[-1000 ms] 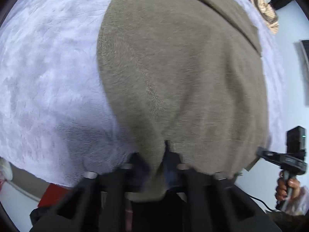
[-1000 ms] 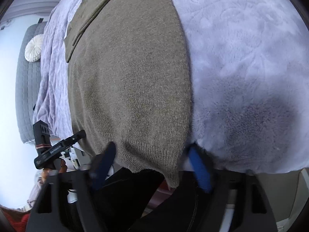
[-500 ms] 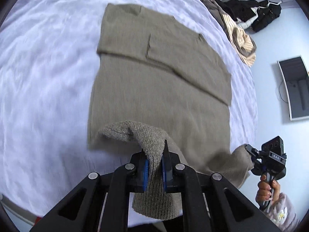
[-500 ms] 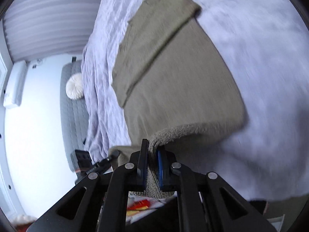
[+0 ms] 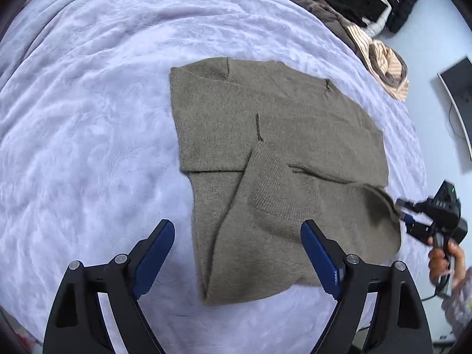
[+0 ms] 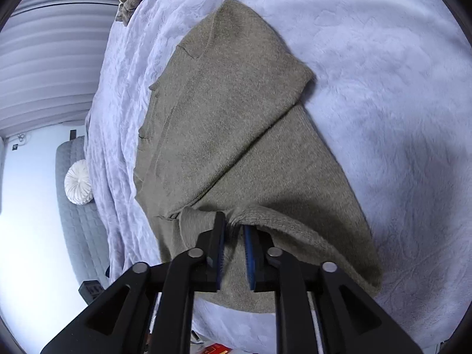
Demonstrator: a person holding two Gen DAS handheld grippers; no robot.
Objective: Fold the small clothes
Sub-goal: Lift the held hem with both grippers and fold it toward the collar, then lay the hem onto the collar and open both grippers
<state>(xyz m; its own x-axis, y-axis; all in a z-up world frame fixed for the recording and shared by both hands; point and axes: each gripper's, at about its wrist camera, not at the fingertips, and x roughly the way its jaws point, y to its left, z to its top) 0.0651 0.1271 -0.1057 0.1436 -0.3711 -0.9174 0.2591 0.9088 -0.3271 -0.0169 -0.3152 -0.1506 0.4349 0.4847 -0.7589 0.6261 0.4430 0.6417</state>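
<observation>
Left wrist view: olive knit sweater [image 5: 274, 159] lay on the lavender bed cover [image 5: 88, 118], its near hem folded up over the body. Left tool [image 5: 237, 236] hung above the sweater's near edge, jaws spread wide and opening, nothing pinched. Right of the sweater, a hand [image 5: 442, 261] held the right tool [image 5: 408, 216] at the hem corner. Beyond the sweater, a heap of clothes [image 5: 374, 50] (striped, brown).

Right wrist view: right tool [image 6: 234, 230] jaws were opening, narrowly parted, the folded sweater [image 6: 236, 118] hem between them, pads not pressing. Left of the sweater, a round white cushion [image 6: 78, 182].
</observation>
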